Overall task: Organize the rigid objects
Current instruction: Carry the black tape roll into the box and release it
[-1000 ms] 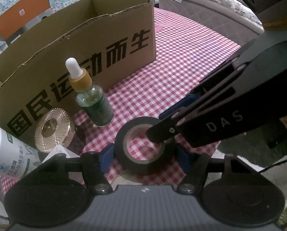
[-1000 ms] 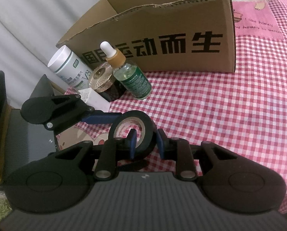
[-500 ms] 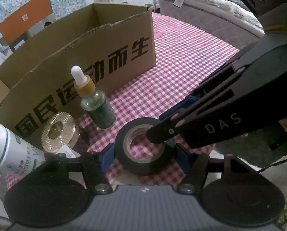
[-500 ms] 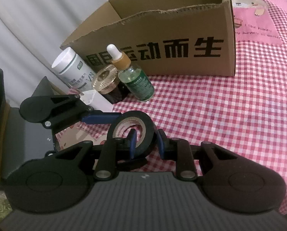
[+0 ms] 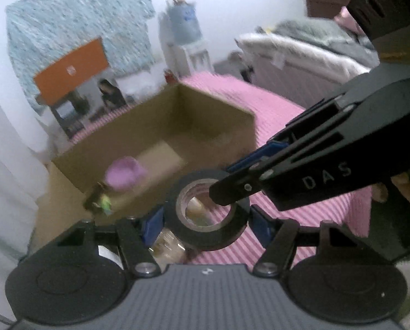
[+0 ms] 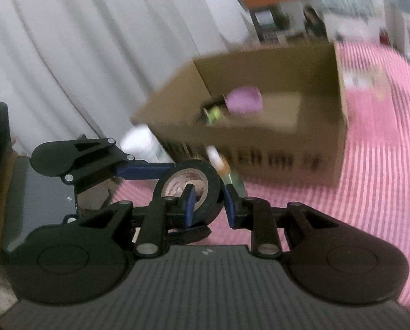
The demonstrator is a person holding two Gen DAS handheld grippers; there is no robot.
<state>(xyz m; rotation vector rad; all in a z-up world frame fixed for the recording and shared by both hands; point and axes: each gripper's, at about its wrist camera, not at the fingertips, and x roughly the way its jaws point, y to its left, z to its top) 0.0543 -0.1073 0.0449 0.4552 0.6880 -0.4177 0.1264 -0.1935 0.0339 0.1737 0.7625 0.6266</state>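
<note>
A black tape roll [image 5: 207,211] is held in the air by both grippers. My left gripper [image 5: 206,225] is shut on its outer sides. My right gripper [image 6: 207,206] is shut on its wall, one finger inside the hole, and also shows in the left wrist view [image 5: 232,192]. The roll shows in the right wrist view [image 6: 188,189] too. The open cardboard box [image 5: 161,137] lies ahead and below; inside are a purple object [image 5: 124,176] and a small green and black item [image 5: 99,202]. Both views are motion-blurred.
A white bottle [image 6: 140,143] and a dropper bottle [image 6: 221,165] stand before the box [image 6: 260,143] on the pink checked tablecloth [image 6: 375,192]. White curtains hang at the left. An orange chair [image 5: 70,68] and a bed [image 5: 301,57] lie beyond the table.
Both grippers have lifted the tape roll off the table and risen. The views now look down into the box, and the bottles have dropped low in view.
</note>
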